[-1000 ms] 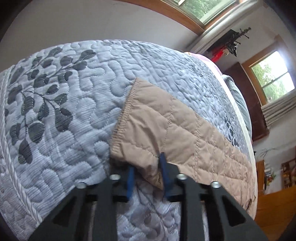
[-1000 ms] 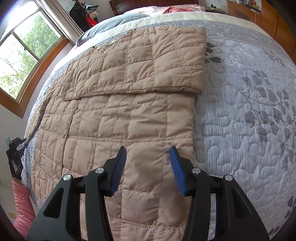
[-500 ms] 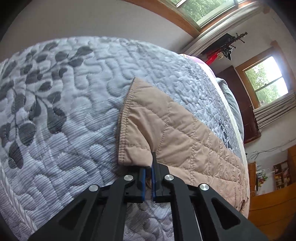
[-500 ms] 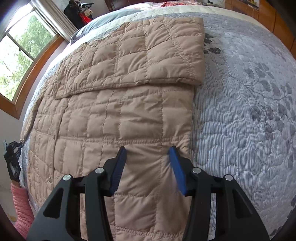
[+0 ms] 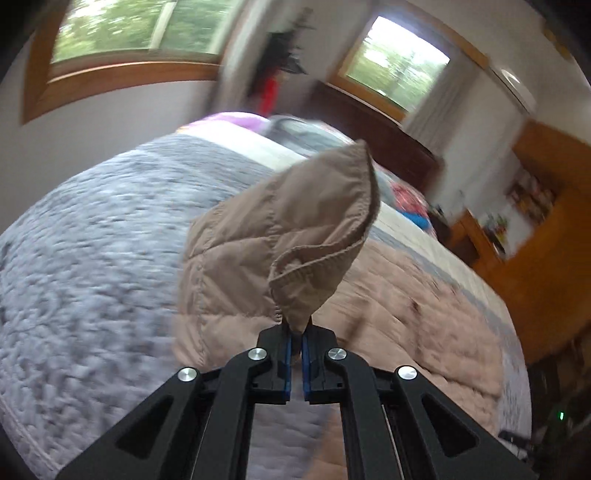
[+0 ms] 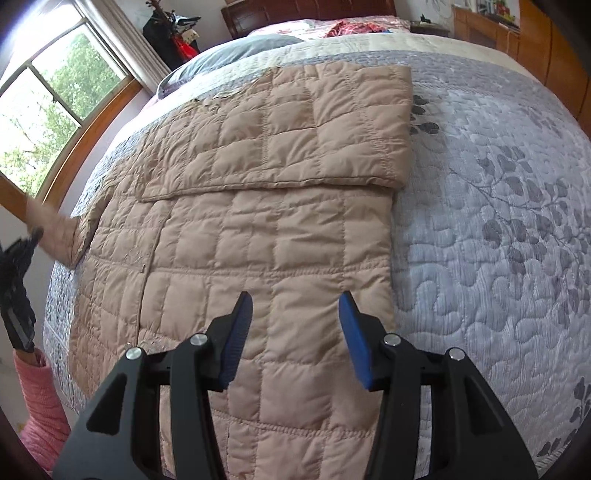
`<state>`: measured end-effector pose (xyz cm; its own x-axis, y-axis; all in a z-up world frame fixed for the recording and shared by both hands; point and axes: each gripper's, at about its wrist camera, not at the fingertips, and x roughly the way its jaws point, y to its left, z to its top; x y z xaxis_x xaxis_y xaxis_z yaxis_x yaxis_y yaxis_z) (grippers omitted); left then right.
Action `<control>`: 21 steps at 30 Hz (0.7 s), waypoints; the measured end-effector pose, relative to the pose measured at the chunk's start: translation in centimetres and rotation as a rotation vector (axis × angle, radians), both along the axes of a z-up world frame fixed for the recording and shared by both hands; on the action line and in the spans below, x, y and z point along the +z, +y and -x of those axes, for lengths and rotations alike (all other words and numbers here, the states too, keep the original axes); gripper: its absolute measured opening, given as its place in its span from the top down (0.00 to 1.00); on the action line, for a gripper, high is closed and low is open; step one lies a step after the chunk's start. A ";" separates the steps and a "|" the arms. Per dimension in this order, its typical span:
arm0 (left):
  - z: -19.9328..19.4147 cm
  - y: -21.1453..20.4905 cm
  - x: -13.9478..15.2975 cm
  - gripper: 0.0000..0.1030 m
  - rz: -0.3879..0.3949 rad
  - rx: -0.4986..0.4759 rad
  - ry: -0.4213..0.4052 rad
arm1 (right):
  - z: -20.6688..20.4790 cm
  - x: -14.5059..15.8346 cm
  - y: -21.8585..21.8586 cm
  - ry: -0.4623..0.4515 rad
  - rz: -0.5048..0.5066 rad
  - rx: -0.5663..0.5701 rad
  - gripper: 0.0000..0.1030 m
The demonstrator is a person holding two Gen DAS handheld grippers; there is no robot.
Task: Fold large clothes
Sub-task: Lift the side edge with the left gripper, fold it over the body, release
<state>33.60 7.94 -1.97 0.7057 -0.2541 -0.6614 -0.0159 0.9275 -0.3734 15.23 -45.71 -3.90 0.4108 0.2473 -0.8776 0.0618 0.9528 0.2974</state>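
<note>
A tan quilted jacket (image 6: 273, 236) lies spread on the grey leaf-patterned bedspread (image 6: 498, 229). One sleeve (image 6: 321, 129) is folded across its upper part. My left gripper (image 5: 296, 332) is shut on the other sleeve's cuff (image 5: 317, 236) and holds it lifted above the bed. In the right wrist view the lifted sleeve (image 6: 55, 236) and the left gripper (image 6: 16, 291) show at the far left edge. My right gripper (image 6: 295, 314) is open and empty, hovering just over the jacket's lower right part.
Pillows (image 6: 236, 55) and a dark headboard (image 6: 310, 11) are at the far end of the bed. Windows (image 6: 48, 103) line the left wall. Wooden cabinets (image 6: 546, 48) stand at the right. A pink-sleeved arm (image 6: 40, 402) is at the lower left.
My left gripper closed on the sleeve cuff, then lifted it off the bedspread and swung it toward the jacket body. My right gripper stayed open and shifted only slightly over the jacket.
</note>
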 end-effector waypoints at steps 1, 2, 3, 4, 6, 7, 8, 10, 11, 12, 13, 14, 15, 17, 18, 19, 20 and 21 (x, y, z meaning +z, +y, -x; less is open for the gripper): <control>-0.3 -2.0 0.0 0.97 -0.015 -0.037 0.002 | -0.1 -0.1 0.2 0.001 -0.002 0.003 0.53; -0.5 -3.9 -0.1 0.97 -0.026 -0.073 0.005 | -0.2 -0.2 0.3 0.003 -0.003 0.003 0.53; -0.8 -6.3 -0.2 0.97 -0.035 -0.116 0.011 | -0.2 -0.2 0.3 0.004 -0.004 0.005 0.53; -0.8 -7.8 -0.3 0.97 -0.040 -0.145 0.010 | -0.2 -0.3 0.3 0.003 -0.004 0.007 0.53; -1.0 -11.2 -0.3 0.97 -0.061 -0.200 0.004 | -0.3 -0.4 0.3 0.004 -0.004 0.007 0.53; -1.1 -12.9 -0.4 0.97 -0.070 -0.227 0.005 | -0.4 -0.4 0.3 0.005 -0.005 0.007 0.53; -1.2 -13.9 -0.5 0.97 -0.069 -0.248 0.010 | -0.5 -0.5 0.2 0.008 -0.006 0.008 0.53; -1.4 -16.7 -1.1 0.97 -0.083 -0.296 0.030 | -0.6 -0.6 0.1 0.009 -0.006 0.005 0.53; -1.8 -17.9 -1.7 0.97 -0.106 -0.307 0.042 | -0.6 -0.7 0.0 0.009 -0.007 0.005 0.53; -2.3 -18.6 -2.2 0.97 -0.116 -0.313 0.056 | -0.7 -0.8 -0.1 0.012 -0.010 0.003 0.53; -3.0 -19.4 -3.2 0.97 -0.122 -0.323 0.084 | -0.8 -1.0 -0.2 0.017 -0.013 0.001 0.53; -3.5 -20.1 -4.0 0.97 -0.124 -0.331 0.115 | -0.9 -1.2 -0.3 0.021 -0.014 0.002 0.53; -3.9 -20.4 -4.9 0.97 -0.125 -0.332 0.141 | -1.0 -1.3 -0.3 0.025 -0.013 0.003 0.53; -4.3 -20.8 -6.5 0.96 -0.132 -0.343 0.190 | -1.1 -1.7 -0.3 0.035 -0.010 0.003 0.53; -4.4 -21.3 -7.1 0.95 -0.132 -0.349 0.207 | -1.2 -1.8 -0.4 0.040 -0.011 0.001 0.53; -4.5 -21.4 -7.7 0.95 -0.132 -0.357 0.222 | -1.3 -1.8 -0.4 0.042 -0.012 0.000 0.53; -4.5 -21.6 -8.0 0.91 -0.124 -0.372 0.231 | -1.4 -1.8 -0.4 0.044 -0.010 0.000 0.53; -4.2 -21.5 -8.0 0.85 -0.112 -0.396 0.232 | -1.6 -1.7 -0.3 0.043 -0.008 0.000 0.53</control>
